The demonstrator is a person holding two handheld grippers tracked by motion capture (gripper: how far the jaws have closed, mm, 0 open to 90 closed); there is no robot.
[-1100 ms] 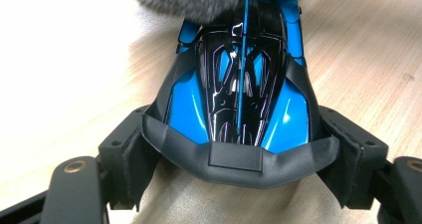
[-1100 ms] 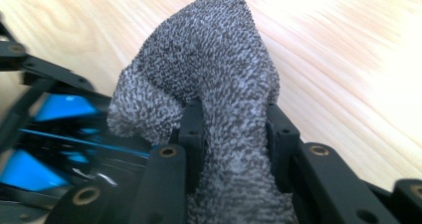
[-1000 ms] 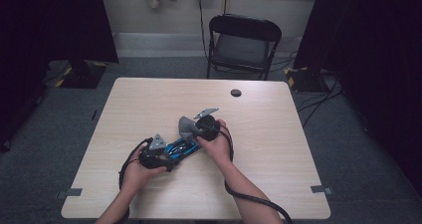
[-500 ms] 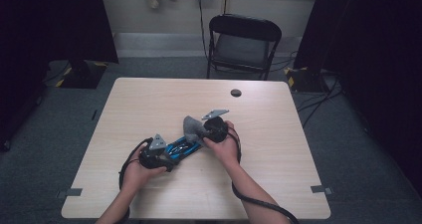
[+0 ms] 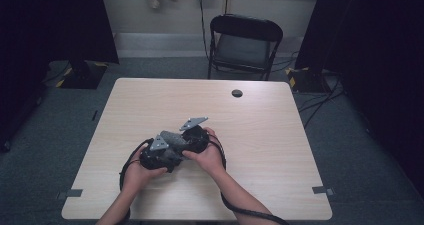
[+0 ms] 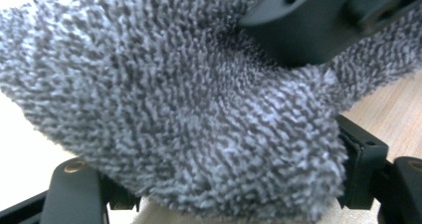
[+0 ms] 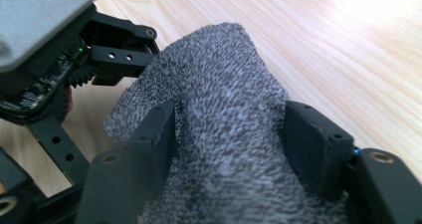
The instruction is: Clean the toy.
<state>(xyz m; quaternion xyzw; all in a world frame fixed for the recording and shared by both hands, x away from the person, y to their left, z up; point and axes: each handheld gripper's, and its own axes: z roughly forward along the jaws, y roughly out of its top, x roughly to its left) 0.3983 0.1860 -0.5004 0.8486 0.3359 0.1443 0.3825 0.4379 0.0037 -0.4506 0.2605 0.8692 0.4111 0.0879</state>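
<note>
Near the table's (image 5: 280, 135) front edge, left of middle, the grey fuzzy cloth (image 7: 224, 134) sits clamped in the left gripper (image 5: 167, 154), while the right gripper's (image 7: 229, 149) jaws, just opening, flank it.

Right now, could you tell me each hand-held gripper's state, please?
Left hand-held gripper: closed on the grey cloth.
Right hand-held gripper: jaws just opening, cloth between them.
</note>
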